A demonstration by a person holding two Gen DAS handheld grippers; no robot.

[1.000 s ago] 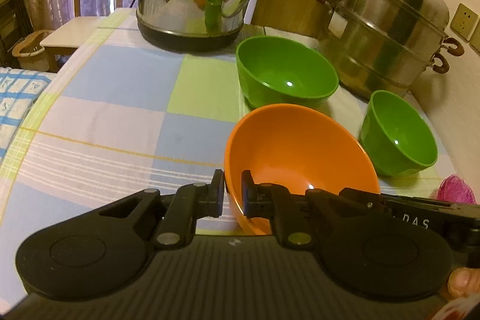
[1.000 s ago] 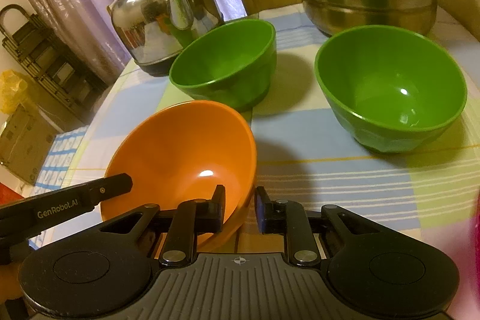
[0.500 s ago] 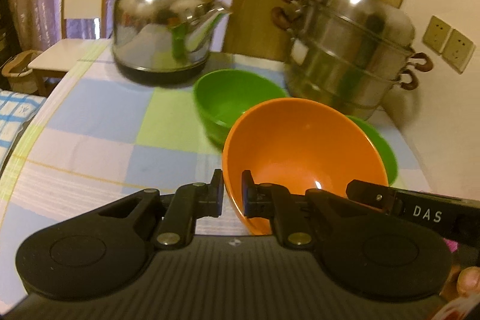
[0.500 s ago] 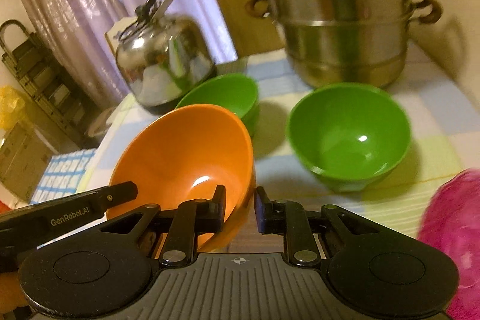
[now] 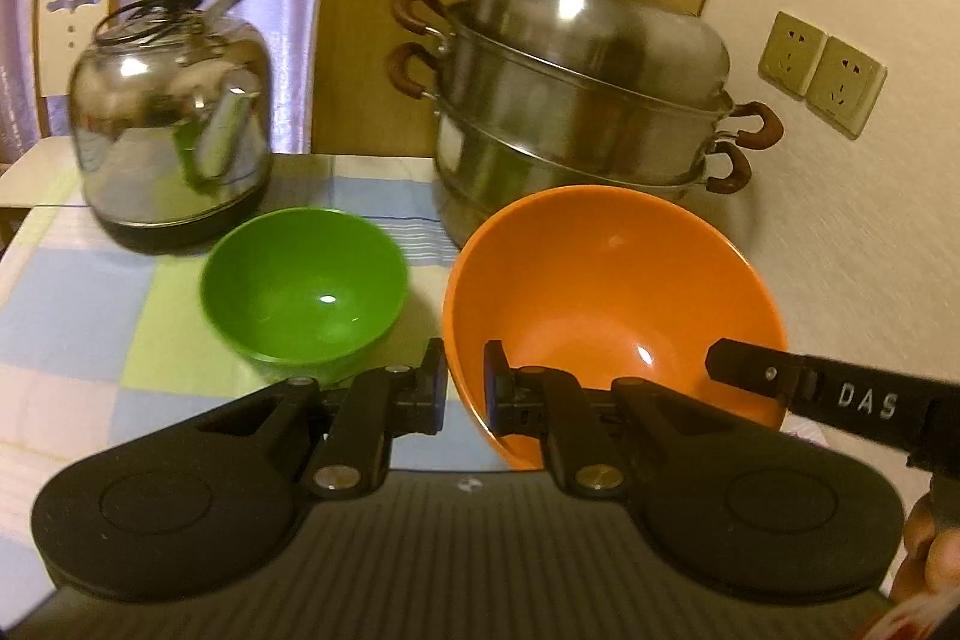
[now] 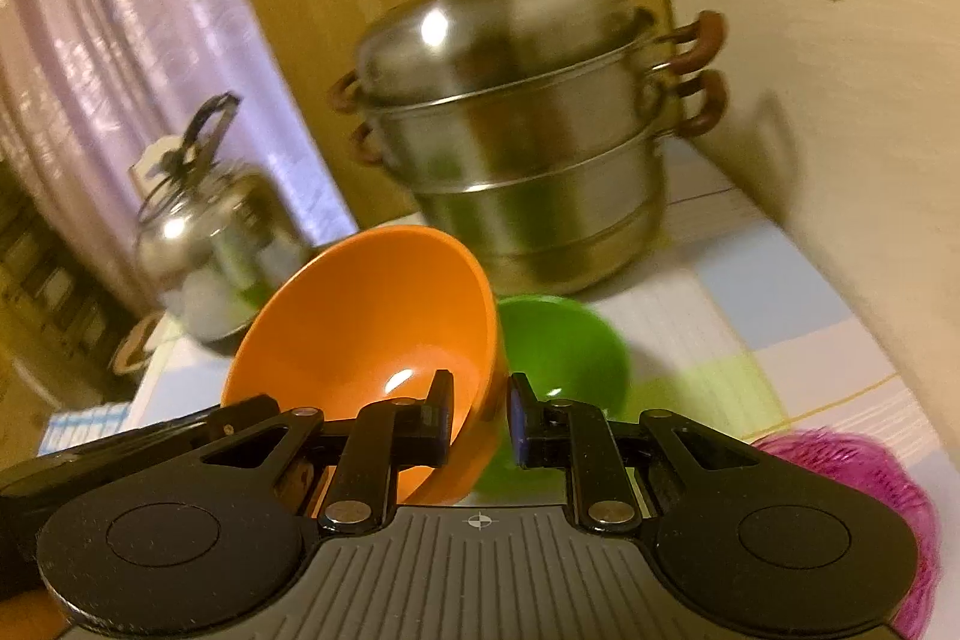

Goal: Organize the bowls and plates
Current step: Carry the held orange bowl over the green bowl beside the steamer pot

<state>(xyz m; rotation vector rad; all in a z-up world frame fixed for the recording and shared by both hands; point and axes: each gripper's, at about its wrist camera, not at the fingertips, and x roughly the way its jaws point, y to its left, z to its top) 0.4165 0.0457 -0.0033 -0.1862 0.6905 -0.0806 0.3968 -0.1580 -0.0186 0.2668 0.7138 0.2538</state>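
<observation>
Steel kettle (image 5: 171,147) stands at ten o'clock on the checked tablecloth (image 5: 90,328), a small green plastic bowl (image 5: 306,286) just before it. My left gripper (image 5: 465,388) pinches the near rim of the big orange plastic bowl (image 5: 612,298), held tilted off the cloth; my right gripper (image 6: 480,415) clamps its opposite rim. Behind, at one o'clock, sits the tiered steel steamer pot (image 5: 576,99). Another green bowl (image 6: 564,346), blurred, lies seemingly beneath.

Orange bowl (image 5: 612,280), two green bowls (image 5: 306,280) (image 6: 564,346), magenta fuzzy thing (image 6: 864,484) lower right of the right wrist frame. Counter (image 5: 78,304) cloth is pastel check: blue, lime, white, thin stripes. Kettle (image 5: 171,135) and steamer pot (image 5: 576,99) silver, pot handles brown; fingers (image 5: 432,388) black.
</observation>
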